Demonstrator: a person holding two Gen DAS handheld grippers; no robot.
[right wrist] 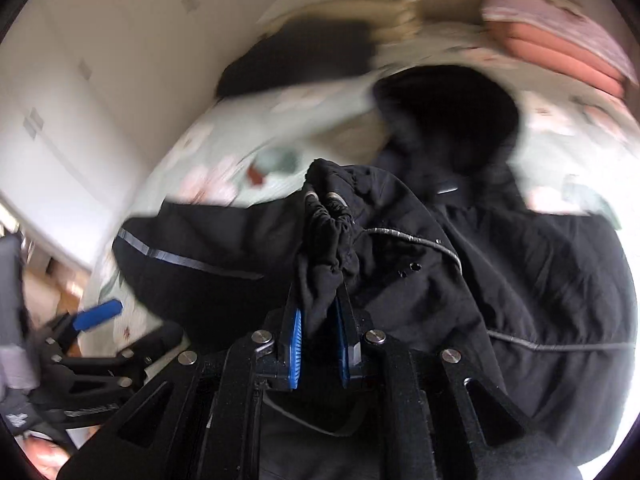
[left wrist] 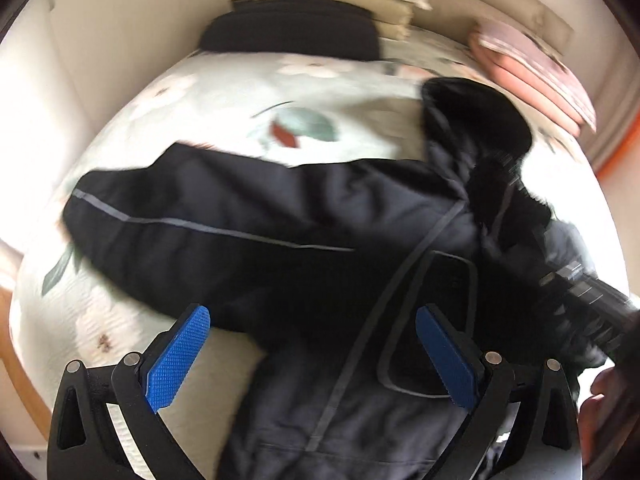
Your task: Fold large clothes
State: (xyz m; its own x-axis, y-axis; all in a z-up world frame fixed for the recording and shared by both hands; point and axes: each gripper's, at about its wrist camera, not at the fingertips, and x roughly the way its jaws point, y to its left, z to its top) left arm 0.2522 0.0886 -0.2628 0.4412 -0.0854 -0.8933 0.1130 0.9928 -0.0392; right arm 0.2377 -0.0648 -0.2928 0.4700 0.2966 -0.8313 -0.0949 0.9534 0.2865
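A black jacket [left wrist: 304, 240] with thin grey stripes lies spread on a floral bed sheet [left wrist: 224, 96]. One sleeve [left wrist: 168, 216] stretches out to the left, and the hood [left wrist: 476, 120] lies at the far right. My left gripper [left wrist: 314, 314] hovers open above the jacket's body with nothing between its blue pads. My right gripper [right wrist: 318, 308] is shut on the gathered elastic cuff [right wrist: 326, 220] of the other sleeve, lifted over the jacket [right wrist: 520, 280]. In the left wrist view the right gripper [left wrist: 576, 280] shows blurred at the right edge.
Folded dark clothes [left wrist: 292, 28] and a beige stack [left wrist: 384, 12] sit at the bed's far end, with pink folded items [left wrist: 532, 76] at the far right. A white wall [left wrist: 60, 100] is on the left. A hand [left wrist: 604, 400] shows at the lower right.
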